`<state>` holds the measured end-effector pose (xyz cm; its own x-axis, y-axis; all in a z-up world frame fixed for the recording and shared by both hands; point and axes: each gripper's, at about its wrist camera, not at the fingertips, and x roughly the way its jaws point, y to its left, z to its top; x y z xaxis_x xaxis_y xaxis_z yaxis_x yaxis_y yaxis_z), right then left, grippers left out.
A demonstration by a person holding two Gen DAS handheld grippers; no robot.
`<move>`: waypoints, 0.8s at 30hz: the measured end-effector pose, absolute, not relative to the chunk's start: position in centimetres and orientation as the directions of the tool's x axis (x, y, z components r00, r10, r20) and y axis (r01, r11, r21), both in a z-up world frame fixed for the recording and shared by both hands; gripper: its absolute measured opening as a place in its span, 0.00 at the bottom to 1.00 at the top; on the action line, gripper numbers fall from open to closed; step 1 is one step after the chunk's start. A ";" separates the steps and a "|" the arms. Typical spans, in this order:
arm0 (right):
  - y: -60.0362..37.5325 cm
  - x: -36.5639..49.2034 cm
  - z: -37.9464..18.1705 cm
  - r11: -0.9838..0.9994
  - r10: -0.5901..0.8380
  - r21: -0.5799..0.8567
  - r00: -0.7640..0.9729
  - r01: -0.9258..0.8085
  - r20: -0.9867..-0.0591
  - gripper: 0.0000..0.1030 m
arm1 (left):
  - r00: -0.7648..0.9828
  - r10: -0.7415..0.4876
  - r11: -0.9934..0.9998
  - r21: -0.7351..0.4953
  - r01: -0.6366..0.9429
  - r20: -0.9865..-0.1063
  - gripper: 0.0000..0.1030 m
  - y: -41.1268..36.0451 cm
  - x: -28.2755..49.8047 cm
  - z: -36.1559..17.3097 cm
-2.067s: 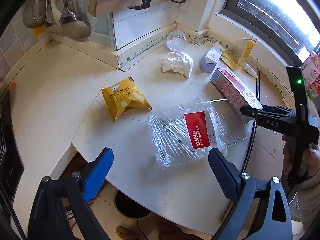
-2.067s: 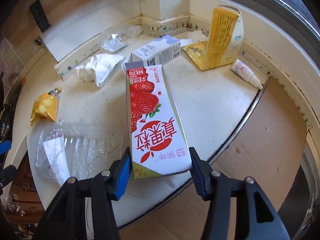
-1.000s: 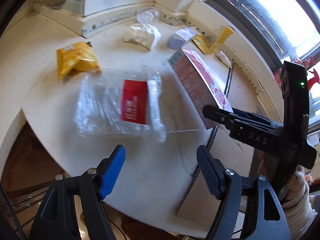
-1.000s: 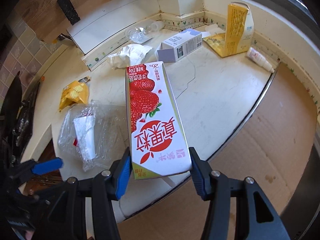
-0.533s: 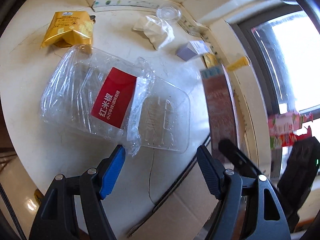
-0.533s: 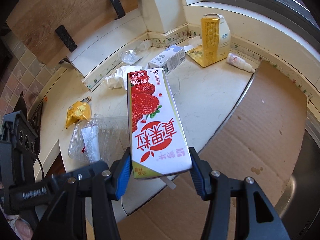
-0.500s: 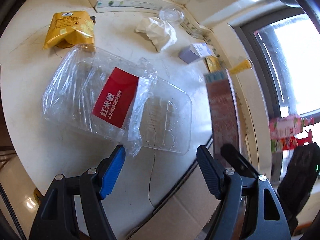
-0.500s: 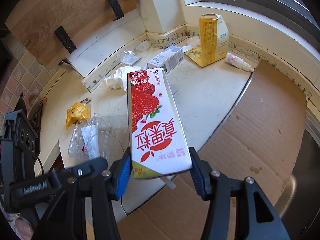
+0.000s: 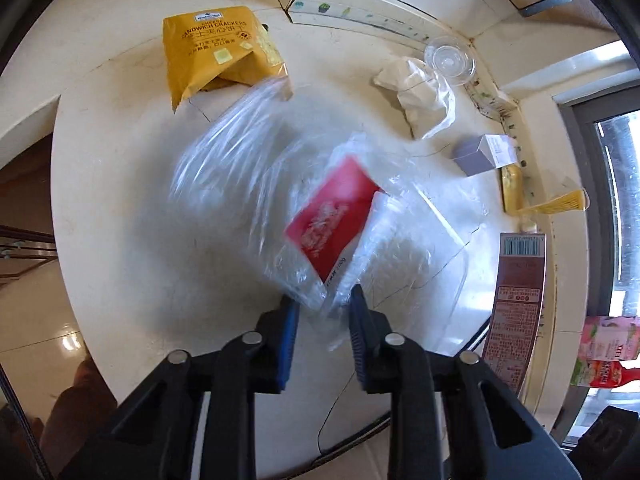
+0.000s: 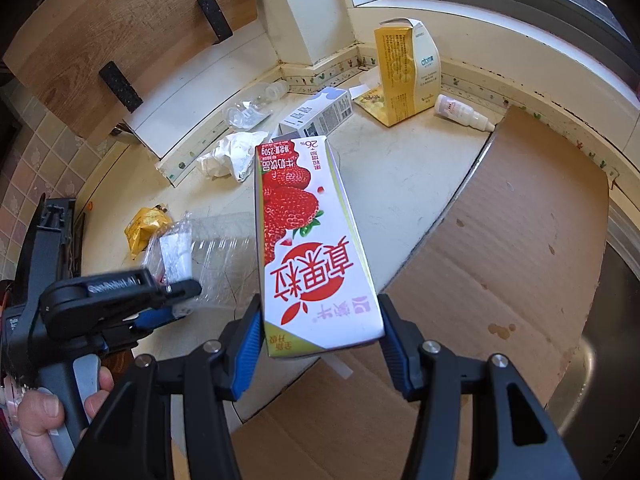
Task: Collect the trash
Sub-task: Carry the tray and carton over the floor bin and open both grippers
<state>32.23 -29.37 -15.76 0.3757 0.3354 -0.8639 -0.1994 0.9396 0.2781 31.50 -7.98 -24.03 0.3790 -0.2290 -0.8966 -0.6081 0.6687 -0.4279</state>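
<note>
A clear plastic package (image 9: 332, 220) with a red label lies on the round cream counter (image 9: 120, 220), blurred by motion. My left gripper (image 9: 324, 312) is closing its jaws on the package's near edge, and the film is pinched between the blue pads. In the right wrist view the left gripper (image 10: 184, 296) sits at the package (image 10: 216, 256) edge. My right gripper (image 10: 320, 308) is shut on a strawberry milk carton (image 10: 308, 248), held above the counter edge. The carton's back (image 9: 518, 300) shows at the right of the left wrist view.
A yellow cracker bag (image 9: 216, 48), crumpled tissue (image 9: 420, 96), clear lid (image 9: 450, 60) and small purple-white box (image 9: 484, 154) lie farther back. A yellow carton (image 10: 404, 68) and small bottle (image 10: 460, 112) stand by the window. Brown cardboard (image 10: 500, 260) spreads at the right. A hand (image 10: 40, 420) grips the left tool.
The left gripper rolled, dropped closer to the plastic package and drew its wide jaws in onto the package's edge. The right gripper kept the carton and rose slightly.
</note>
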 end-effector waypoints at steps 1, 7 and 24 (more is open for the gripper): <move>-29.4 32.2 -15.7 0.939 0.337 0.280 0.377 -0.200 -0.863 0.52 | 0.378 -0.227 0.671 -0.426 -0.608 -0.898 0.13 -7.9 31.4 -24.1; -29.1 31.8 -15.3 0.937 0.342 0.281 0.383 -0.208 -0.858 0.52 | 0.394 -0.218 0.725 -0.418 -0.547 -0.893 0.09 -8.0 30.4 -23.4; -26.4 25.3 -10.7 0.924 0.374 0.293 0.416 -0.246 -0.829 0.52 | 0.378 -0.222 0.878 -0.353 -0.323 -0.899 0.06 -4.7 19.4 -17.8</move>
<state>25.27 -26.43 -10.72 0.4158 0.3740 -0.8290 -0.2462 0.9238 0.2932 19.42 -4.68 -17.82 0.3782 -0.2220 -0.8987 -0.3233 0.8780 -0.3530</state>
